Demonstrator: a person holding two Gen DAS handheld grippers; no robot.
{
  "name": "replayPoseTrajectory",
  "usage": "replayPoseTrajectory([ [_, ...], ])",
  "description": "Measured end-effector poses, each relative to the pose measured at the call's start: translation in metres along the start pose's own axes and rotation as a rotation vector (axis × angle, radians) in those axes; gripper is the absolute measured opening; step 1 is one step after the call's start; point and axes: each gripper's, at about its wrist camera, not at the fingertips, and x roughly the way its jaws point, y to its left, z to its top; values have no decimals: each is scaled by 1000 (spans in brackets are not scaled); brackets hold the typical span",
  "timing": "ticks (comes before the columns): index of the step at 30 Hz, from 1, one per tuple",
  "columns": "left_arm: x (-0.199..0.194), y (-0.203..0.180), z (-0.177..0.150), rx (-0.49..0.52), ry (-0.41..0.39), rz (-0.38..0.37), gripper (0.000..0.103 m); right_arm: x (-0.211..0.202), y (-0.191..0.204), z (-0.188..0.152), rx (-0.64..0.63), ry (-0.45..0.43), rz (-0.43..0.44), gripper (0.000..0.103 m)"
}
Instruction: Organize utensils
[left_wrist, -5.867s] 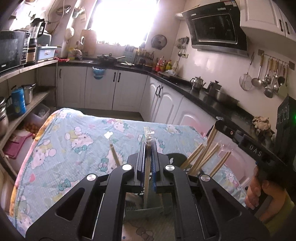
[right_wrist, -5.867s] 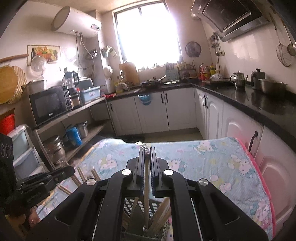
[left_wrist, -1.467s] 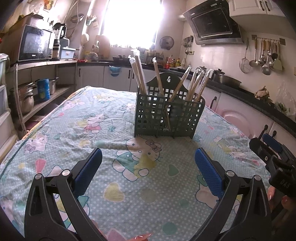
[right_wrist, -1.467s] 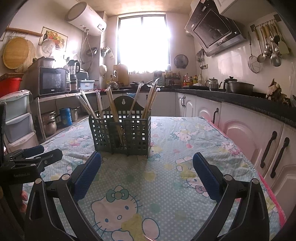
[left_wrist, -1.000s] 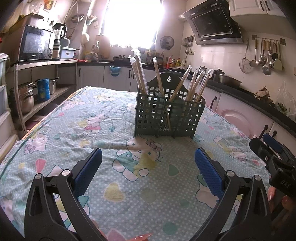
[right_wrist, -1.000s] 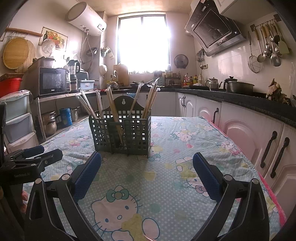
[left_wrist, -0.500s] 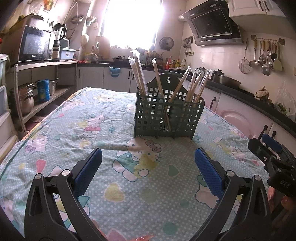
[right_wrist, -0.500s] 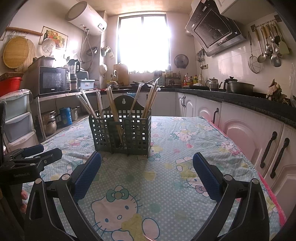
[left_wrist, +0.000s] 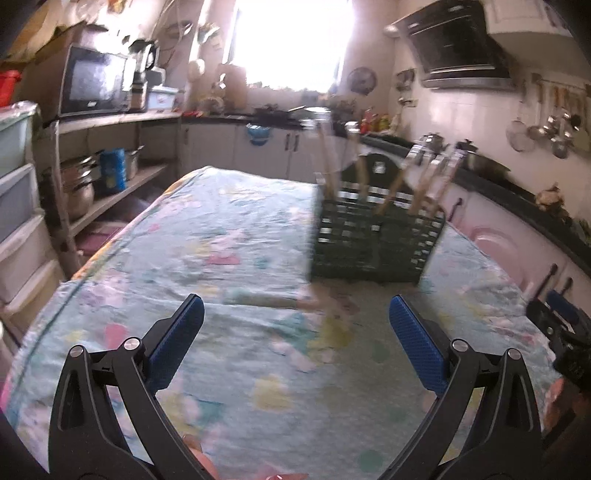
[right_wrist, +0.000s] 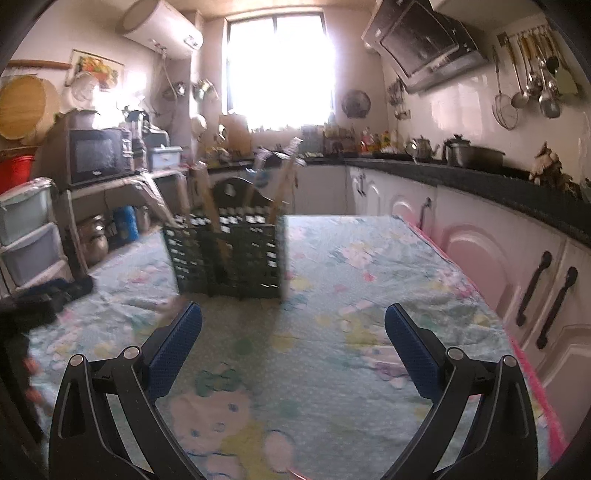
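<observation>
Slotted plastic caddy (left_wrist: 373, 243) (wooden chopsticks (left_wrist: 413, 177))

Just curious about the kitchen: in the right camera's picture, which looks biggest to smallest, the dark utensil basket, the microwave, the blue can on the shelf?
1. utensil basket, though it is nearest the camera, which flatters it.
2. microwave.
3. blue can.

My left gripper (left_wrist: 295, 325) is spread wide with nothing between its blue pads (left_wrist: 173, 341), hanging over the patterned tablecloth (left_wrist: 229, 236). Ahead, slightly right, I see the dark utensil basket (left_wrist: 373, 243) standing on the cloth with chopsticks (left_wrist: 424, 184) leaning out of it. The right gripper (left_wrist: 557, 325) shows at my right edge; everything is motion-blurred
</observation>
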Motion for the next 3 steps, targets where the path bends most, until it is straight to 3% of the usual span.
replayPoseTrajectory([
  [3, 12, 32, 10, -23, 64, 76, 92, 23, -32, 1, 5, 141, -80, 97],
])
